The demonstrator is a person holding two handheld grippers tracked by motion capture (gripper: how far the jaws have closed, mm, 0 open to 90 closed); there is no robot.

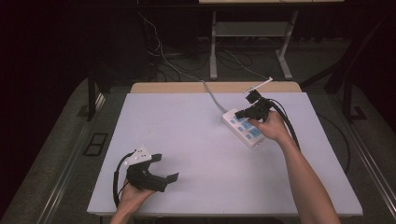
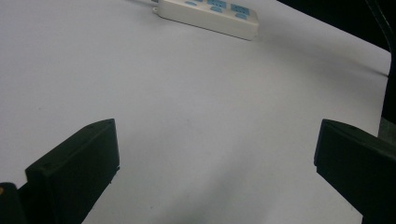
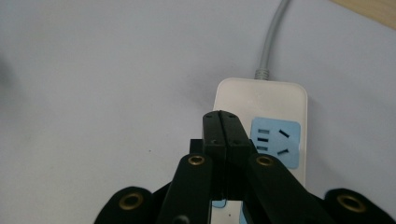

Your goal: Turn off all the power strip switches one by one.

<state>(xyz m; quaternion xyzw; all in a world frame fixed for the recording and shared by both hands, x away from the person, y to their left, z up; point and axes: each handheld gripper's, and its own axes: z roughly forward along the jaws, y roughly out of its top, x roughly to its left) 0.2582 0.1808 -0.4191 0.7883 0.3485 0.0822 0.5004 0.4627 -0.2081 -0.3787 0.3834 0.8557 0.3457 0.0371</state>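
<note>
Power strip [image 1: 243, 128] on white table [image 1: 196, 140] — right tool [image 1: 246, 112] pressed together over it, left tool [image 1: 166, 169] spread apart — dark room.

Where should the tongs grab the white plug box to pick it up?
Probably across the power strip's narrow width, near its middle, coming straight down from above. It lies flat on the table as a long slim bar, so its long sides are the ones tongs could span. The right tongs are pressed shut over it; the left tongs stand open.
</note>
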